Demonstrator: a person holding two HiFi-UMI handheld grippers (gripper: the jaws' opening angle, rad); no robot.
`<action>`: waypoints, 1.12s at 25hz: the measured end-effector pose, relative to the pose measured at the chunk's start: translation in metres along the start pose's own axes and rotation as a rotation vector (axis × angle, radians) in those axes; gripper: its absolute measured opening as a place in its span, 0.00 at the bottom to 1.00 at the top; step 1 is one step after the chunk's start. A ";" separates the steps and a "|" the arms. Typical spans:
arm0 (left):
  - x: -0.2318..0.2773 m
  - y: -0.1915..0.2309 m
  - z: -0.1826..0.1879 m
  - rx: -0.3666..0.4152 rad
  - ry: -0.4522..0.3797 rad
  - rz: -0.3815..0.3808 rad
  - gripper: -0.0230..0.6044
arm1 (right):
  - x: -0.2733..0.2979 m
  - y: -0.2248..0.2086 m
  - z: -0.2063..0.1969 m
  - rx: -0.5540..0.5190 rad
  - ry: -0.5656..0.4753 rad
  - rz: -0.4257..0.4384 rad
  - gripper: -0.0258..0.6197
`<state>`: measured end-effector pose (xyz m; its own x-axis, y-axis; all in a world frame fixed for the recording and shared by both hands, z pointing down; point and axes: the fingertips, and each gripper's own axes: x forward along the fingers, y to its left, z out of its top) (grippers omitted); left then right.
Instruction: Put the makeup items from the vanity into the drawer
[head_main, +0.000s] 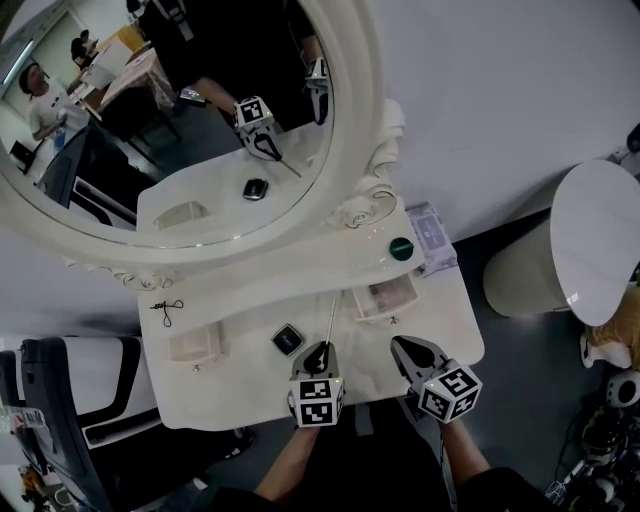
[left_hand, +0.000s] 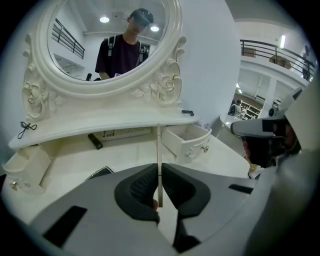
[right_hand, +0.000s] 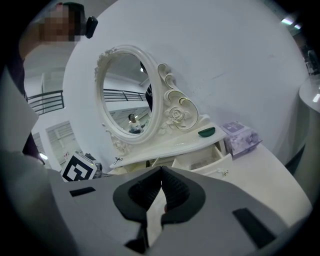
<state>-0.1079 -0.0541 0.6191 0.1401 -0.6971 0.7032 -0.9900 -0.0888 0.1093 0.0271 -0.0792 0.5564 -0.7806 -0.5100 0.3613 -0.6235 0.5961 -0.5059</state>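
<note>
First, head view: the left gripper (head_main: 321, 350) is seen clamped on a thin pale stick (head_main: 330, 318), held over the vanity top (head_main: 240, 395) with its far tip near the open right-hand drawer (head_main: 385, 298). The right gripper (head_main: 408, 352) is held just beside it near the front edge, jaws together on nothing. Bare top is noted between the black compact (head_main: 287, 339) and the front edge, and a second small drawer (head_main: 190, 346) stands open at the left. A green item (head_main: 401, 249) lies on the shelf, and a purple packet (head_main: 432, 238) at the top's right edge. Left gripper view: the stick (left_hand: 159, 150) is pinched upright between the pads, its lower end hidden. The compact (left_hand: 100, 173) is mostly cut off by the gripper body, and a black tube (left_hand: 95, 141) lies under the shelf. Right gripper view: the jaws are met and empty, and the inside of the open drawer (right_hand: 212, 159) is only partly seen.
</note>
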 end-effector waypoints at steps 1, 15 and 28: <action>-0.003 0.000 0.002 -0.001 -0.009 0.000 0.10 | 0.000 0.002 0.001 0.001 -0.002 0.002 0.08; -0.051 -0.007 0.063 0.019 -0.215 -0.059 0.10 | -0.006 0.033 0.029 -0.033 -0.098 0.024 0.08; -0.080 -0.038 0.099 0.105 -0.327 -0.162 0.09 | -0.025 0.042 0.049 -0.041 -0.208 -0.012 0.08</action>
<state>-0.0831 -0.0653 0.4886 0.3001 -0.8569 0.4192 -0.9538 -0.2773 0.1159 0.0227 -0.0715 0.4873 -0.7501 -0.6317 0.1957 -0.6374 0.6116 -0.4687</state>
